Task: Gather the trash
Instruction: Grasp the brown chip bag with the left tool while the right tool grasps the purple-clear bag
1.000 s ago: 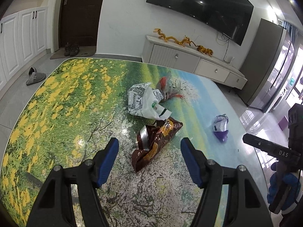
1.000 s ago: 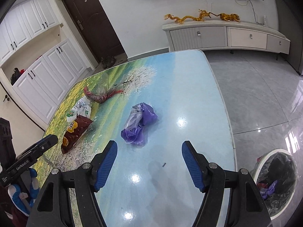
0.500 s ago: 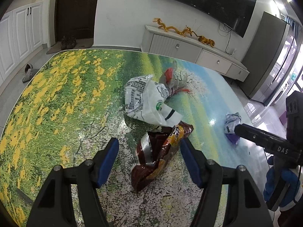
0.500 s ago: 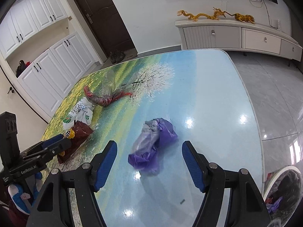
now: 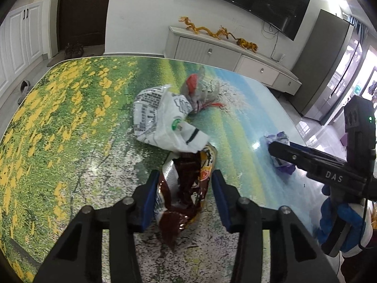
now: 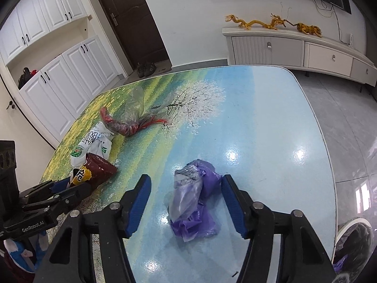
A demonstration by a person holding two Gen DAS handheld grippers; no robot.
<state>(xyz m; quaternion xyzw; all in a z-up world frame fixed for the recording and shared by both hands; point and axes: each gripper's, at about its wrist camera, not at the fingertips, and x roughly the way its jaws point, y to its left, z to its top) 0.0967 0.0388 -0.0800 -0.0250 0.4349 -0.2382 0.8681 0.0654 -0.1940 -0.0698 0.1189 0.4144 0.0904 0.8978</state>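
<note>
A brown snack wrapper (image 5: pixel 186 188) lies on the printed table, between the blue pads of my left gripper (image 5: pixel 183 186); the jaws have narrowed around it and the left pad touches it. It also shows in the right wrist view (image 6: pixel 96 168). A crumpled purple plastic bag (image 6: pixel 193 198) lies between the open jaws of my right gripper (image 6: pixel 186 198), not touched; it shows in the left wrist view (image 5: pixel 280 151) too. A white printed bag (image 5: pixel 165 122) and a clear bag with red contents (image 5: pixel 200 92) lie farther back.
The table (image 6: pixel 259 122) has a landscape print; its right edge drops to a tiled floor. A lined trash bin (image 6: pixel 353 245) stands on the floor at the lower right. A white TV cabinet (image 6: pixel 294 47) and a dark door (image 6: pixel 132 23) stand beyond.
Both grippers moved forward and down to the table. The left jaws have narrowed around the brown wrapper. The purple bag now lies between the right jaws, which stay wide.
</note>
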